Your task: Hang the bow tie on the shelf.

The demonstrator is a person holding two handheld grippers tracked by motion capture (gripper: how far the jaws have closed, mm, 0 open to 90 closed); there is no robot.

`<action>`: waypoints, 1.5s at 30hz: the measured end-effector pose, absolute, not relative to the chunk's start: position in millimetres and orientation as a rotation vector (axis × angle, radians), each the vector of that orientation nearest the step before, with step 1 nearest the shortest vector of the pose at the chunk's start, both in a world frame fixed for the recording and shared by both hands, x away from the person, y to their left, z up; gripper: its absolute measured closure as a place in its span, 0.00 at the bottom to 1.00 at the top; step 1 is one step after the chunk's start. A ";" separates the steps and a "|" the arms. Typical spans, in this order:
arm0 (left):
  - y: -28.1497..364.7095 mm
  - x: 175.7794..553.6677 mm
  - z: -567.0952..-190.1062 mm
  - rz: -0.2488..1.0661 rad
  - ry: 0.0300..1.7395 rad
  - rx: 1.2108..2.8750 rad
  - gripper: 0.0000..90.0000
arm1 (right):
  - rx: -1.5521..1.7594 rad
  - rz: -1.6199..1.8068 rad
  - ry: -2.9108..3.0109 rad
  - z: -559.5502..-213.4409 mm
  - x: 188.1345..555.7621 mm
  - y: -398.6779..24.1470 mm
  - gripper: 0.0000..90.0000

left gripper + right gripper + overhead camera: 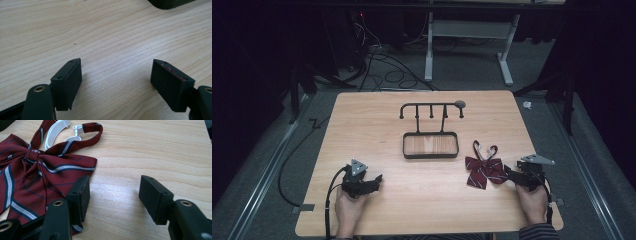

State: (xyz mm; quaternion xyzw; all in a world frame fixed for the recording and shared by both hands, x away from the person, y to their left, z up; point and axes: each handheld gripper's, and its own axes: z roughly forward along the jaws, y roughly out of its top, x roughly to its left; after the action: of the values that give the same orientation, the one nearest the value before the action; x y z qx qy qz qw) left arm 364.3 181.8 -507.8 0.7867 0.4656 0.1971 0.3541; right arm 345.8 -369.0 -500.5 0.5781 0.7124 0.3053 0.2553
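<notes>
Right gripper (pixel 113 195) jaws wide, nothing between them, resting on the bench (pixel 377 210) at about 4 o'clock. Left gripper (pixel 116 82) also wide and empty, parked at about 8 o'clock over bare wood.

Work item: dark red striped bow tie (pixel 37 177) with white neck strap and clip (pixel 72 131), lying flat on the bench just beside the right gripper, at 9–10 o'clock off its jaws in the right gripper view. One jaw sits on or over the tie's lower corner; can't tell if it presses.

Risks, my read:
- Fabric is thin and flat; jaws coming in level could slide over it or shove it across the wood instead of pinching.
- Grabbing a wing rather than the centre knot would let it droop and twist, awkward for hooking.
- The loose strap loop and plastic clip could snag on a jaw or drag behind.
- Hanger stand (pixel 431 112) at 12 o'clock looks light; a snagged strap could tip it.

Containers: the stand's black tray (pixel 404 145) holds nothing, wood base visible. Hooks bare.
</notes>
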 end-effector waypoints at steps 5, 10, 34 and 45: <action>181.7 364.3 -507.8 0.510 1.204 2.033 0.29 | 1.562 0.839 1.940 -500.5 345.7 -369.4 0.53; 181.7 364.2 -507.8 0.510 1.201 2.035 0.29 | 1.541 0.853 1.958 -500.2 343.7 -373.9 0.63; 181.7 364.2 -507.8 0.508 1.201 2.035 0.29 | 1.571 0.926 1.958 -499.1 341.8 -382.5 0.68; 181.8 364.0 -507.7 0.506 1.204 2.033 0.29 | 1.525 1.036 1.936 -479.2 332.9 -384.3 0.70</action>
State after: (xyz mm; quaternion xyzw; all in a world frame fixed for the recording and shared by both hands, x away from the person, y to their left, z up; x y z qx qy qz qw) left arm 364.0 181.8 -507.7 0.7866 0.4660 0.1957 0.3546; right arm 332.9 -384.3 -479.2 0.5548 0.7046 0.3768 0.2320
